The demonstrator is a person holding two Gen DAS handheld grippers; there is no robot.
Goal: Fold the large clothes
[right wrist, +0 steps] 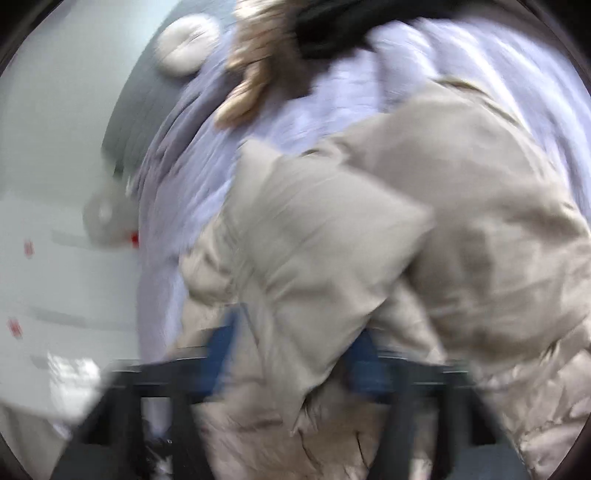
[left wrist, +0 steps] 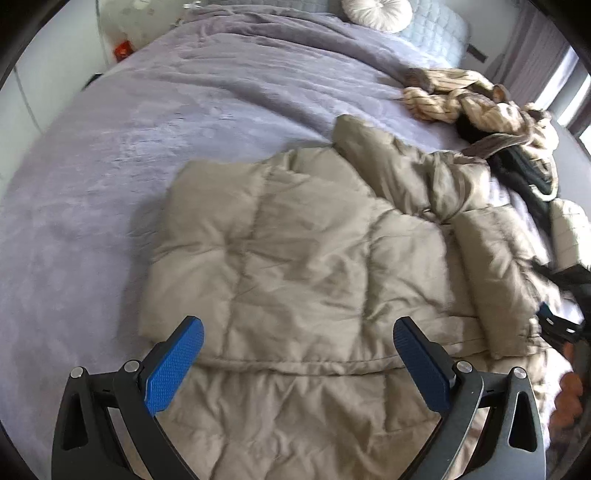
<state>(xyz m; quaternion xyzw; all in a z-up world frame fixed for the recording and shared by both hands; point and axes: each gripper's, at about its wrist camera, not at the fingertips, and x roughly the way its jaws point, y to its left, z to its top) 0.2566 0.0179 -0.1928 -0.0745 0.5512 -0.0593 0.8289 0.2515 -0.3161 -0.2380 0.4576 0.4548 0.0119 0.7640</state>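
Note:
A beige puffer jacket (left wrist: pixel 295 251) lies partly folded on a bed with a lilac blanket (left wrist: pixel 129 147). My left gripper (left wrist: pixel 297 339) is open and empty, its blue pads just above the jacket's near part. In the right wrist view, which is blurred by motion, my right gripper (right wrist: pixel 295 343) has a thick fold of the same jacket (right wrist: pixel 332 240) between its blue pads and lifts it. The right gripper also shows at the right edge of the left wrist view (left wrist: pixel 557 325), at the jacket's sleeve side.
A heap of striped beige and black clothes (left wrist: pixel 498 122) lies at the far right of the bed. A round white cushion (left wrist: pixel 376 13) sits at the headboard. White cupboards (right wrist: pixel 55 184) stand beside the bed.

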